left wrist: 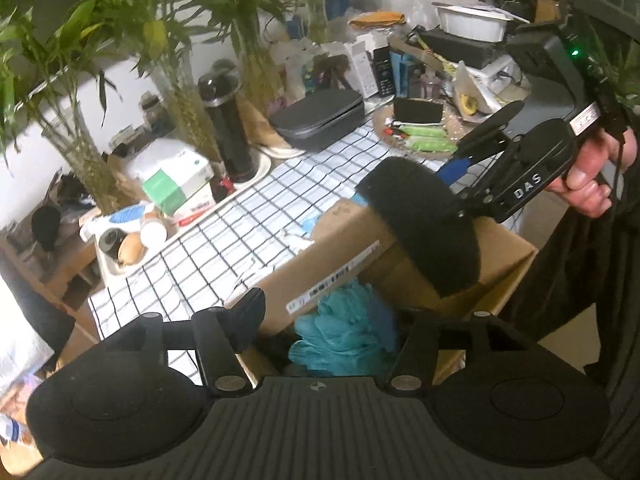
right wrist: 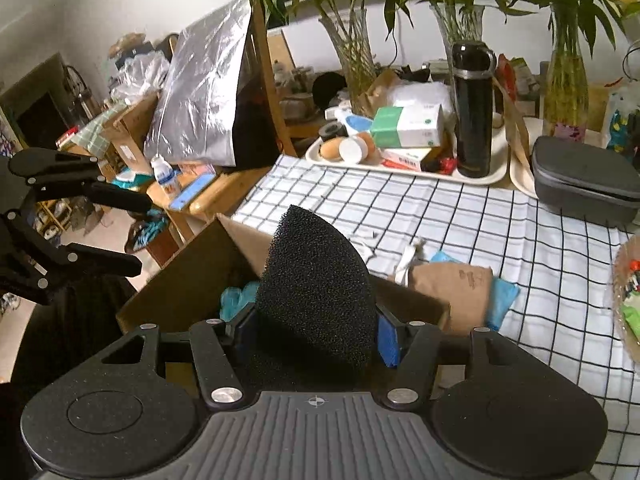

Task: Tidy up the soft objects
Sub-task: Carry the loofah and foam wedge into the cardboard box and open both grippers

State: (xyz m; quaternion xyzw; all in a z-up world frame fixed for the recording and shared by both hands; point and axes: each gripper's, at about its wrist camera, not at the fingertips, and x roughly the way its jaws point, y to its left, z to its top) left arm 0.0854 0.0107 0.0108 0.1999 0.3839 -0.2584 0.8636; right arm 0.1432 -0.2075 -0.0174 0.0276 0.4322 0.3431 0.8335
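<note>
My right gripper [right wrist: 316, 332] is shut on a black foam sponge [right wrist: 316, 288], squeezed between its blue pads [right wrist: 388, 340]. The sponge hangs over an open cardboard box [right wrist: 180, 280] at the table's near edge. In the left wrist view the sponge [left wrist: 424, 224] sits above the box's far corner, with the right gripper [left wrist: 456, 184] and a person's hand behind it. A teal mesh bath pouf [left wrist: 344, 332] lies inside the box [left wrist: 320, 264]. My left gripper [left wrist: 332, 312] stands open over the pouf, touching nothing. From the right wrist view, the left gripper [right wrist: 142, 234] is open beside the box.
A checked tablecloth [right wrist: 460, 216] covers the table. Behind the box lie a brown paper bag [right wrist: 456, 284] and a blue cloth [right wrist: 504, 296]. Further back stand a tray [right wrist: 492, 178] with a black flask [right wrist: 474, 108], glass vases of bamboo and a grey case [right wrist: 584, 184]. A wooden chair [right wrist: 272, 92] is at left.
</note>
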